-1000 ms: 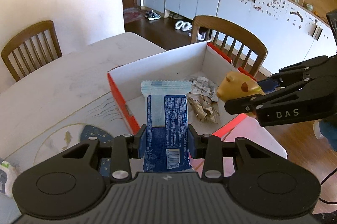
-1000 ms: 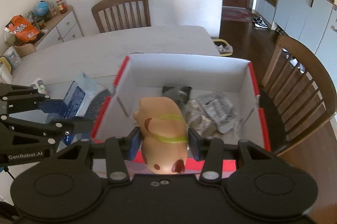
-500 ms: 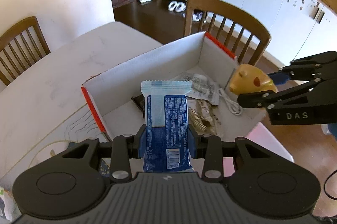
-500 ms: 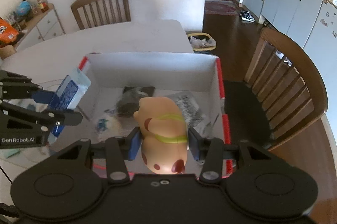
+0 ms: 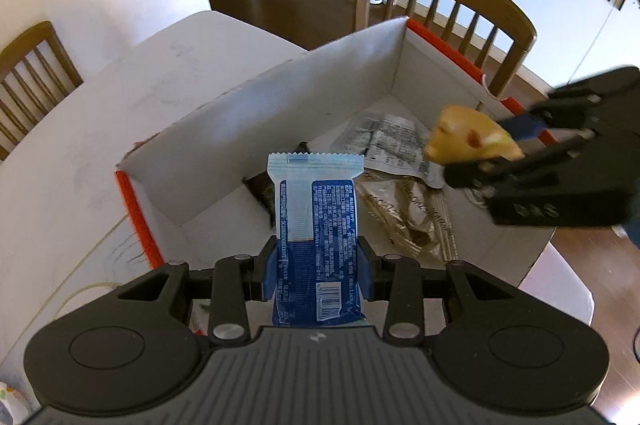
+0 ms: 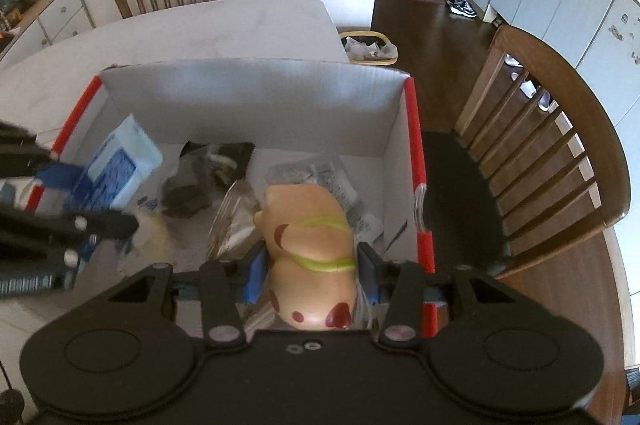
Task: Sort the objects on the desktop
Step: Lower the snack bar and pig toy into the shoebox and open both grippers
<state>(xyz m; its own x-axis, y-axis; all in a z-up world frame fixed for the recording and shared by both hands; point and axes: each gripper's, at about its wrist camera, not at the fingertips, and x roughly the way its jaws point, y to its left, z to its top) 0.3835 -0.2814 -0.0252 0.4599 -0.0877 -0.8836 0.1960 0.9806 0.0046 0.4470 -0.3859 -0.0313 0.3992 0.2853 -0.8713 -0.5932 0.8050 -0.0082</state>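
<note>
Both grippers have advanced from the near edge of the box to a position over its interior, dropping lower as they went, each with its load unchanged. Blue snack packet (image 5: pixel 316 241) sits clenched between the fingers (image 5: pixel 269 275) of the left gripper (image 5: pixel 316 275), its long axis running straight ahead along the fingers, sealed end forward, suspended above the left half of the white cardboard box (image 5: pixel 280 113) and not touching the floor of it. Tan toy animal (image 6: pixel 312 253) is grasped across its body by the right gripper (image 6: pixel 310 275), snout pointing back toward the camera, hanging over the right half of the box (image 6: pixel 256 93) just inside its red-edged right wall. Contents already lying below are crumpled foil and clear wrappers (image 5: pixel 400 149) and a dark wrapper (image 6: pixel 192 193). Judged from this, both items stand directly above their drop zone, and release appears to be the step in hand; neither gripper is clearly nearer the box floor. Box rests on the pale worktop (image 5: pixel 120 113), with wooden chairs (image 6: pixel 552 153) around it.
</note>
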